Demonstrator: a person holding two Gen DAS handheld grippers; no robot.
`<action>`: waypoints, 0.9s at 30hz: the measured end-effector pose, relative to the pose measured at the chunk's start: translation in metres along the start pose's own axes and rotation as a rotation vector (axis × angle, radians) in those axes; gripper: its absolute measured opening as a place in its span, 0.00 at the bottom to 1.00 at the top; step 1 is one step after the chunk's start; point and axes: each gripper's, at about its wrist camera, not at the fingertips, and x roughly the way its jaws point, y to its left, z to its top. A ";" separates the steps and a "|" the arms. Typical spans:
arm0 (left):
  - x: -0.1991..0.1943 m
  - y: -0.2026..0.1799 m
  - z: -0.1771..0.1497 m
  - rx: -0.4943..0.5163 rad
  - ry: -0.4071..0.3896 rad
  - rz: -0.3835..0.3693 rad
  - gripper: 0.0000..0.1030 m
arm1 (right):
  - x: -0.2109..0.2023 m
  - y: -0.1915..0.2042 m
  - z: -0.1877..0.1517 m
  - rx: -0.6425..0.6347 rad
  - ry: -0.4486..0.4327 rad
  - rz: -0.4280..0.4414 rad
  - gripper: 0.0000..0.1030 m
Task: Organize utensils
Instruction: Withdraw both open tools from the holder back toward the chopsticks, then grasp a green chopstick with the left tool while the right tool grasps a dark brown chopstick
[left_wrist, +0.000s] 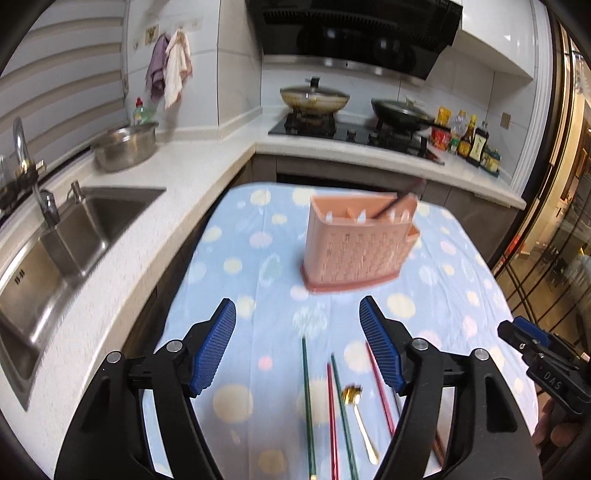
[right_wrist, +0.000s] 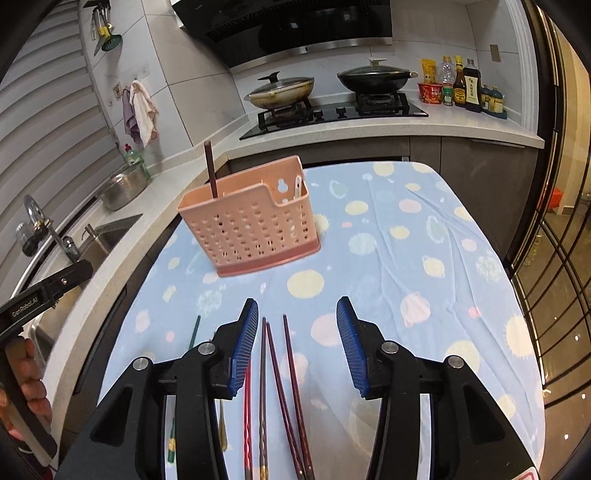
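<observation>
Your pink holder (right_wrist: 255, 229) stands mid-desk toward the far edge, with one brown chopstick (right_wrist: 211, 168) and a white utensil (right_wrist: 297, 183) inside. Loose chopsticks (right_wrist: 280, 387) and a gold spoon (left_wrist: 360, 421) remain at the near edge. Left gripper (left_wrist: 297, 314) and right gripper (right_wrist: 297, 314) both hover spread and empty.

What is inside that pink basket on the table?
In the utensil holder, one dark brown chopstick stands at one end, a white utensil tip at the other. Its walls hide anything lower.
</observation>
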 end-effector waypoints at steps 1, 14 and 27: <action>0.002 0.002 -0.010 -0.002 0.022 0.003 0.64 | -0.001 0.000 -0.009 -0.007 0.012 -0.011 0.42; 0.025 0.015 -0.123 -0.023 0.246 0.007 0.64 | 0.008 -0.014 -0.110 -0.008 0.207 -0.054 0.42; 0.040 0.005 -0.157 -0.010 0.331 -0.004 0.64 | 0.024 -0.012 -0.132 -0.026 0.269 -0.051 0.28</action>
